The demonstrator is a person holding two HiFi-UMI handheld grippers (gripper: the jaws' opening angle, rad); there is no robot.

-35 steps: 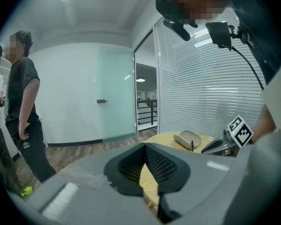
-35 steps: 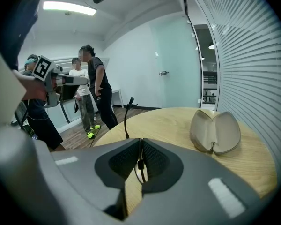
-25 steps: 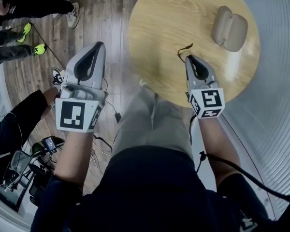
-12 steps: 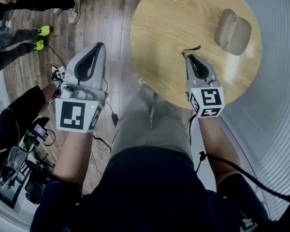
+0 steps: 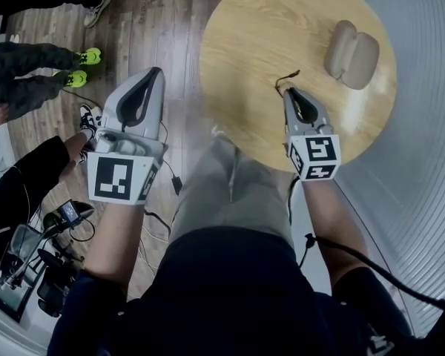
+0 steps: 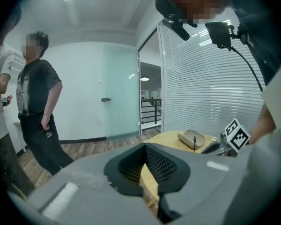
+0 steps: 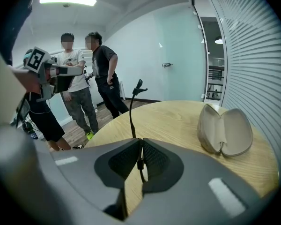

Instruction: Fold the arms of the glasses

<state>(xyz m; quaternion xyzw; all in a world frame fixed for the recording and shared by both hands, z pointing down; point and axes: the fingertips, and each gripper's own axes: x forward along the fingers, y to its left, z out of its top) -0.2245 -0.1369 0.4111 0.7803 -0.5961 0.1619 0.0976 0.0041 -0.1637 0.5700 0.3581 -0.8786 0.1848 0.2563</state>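
Right tongs (image 5: 288,93) pinched shut on glasses (image 5: 285,77) arm above table (image 5: 245,35). Left tongs (image 5: 154,73) closed, empty, off to side. Folding looks barely started imo.

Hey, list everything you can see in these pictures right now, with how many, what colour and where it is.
Table: one, round, light wood, ahead on the right.
Glasses case: one, beige, lying open on the table's far right.
Glasses: one pair, thin black frame, held over the table, one arm sticking up.
Bystanders: two, one in a white shirt, one in a black shirt, standing beyond the table.
Floor: brown wood planks, left of the table.
Cables and gear: several, dark, on the floor at lower left.
Left gripper: one, grey, over the floor, jaws together, empty.
Right gripper: one, grey, over the table, shut on the glasses.
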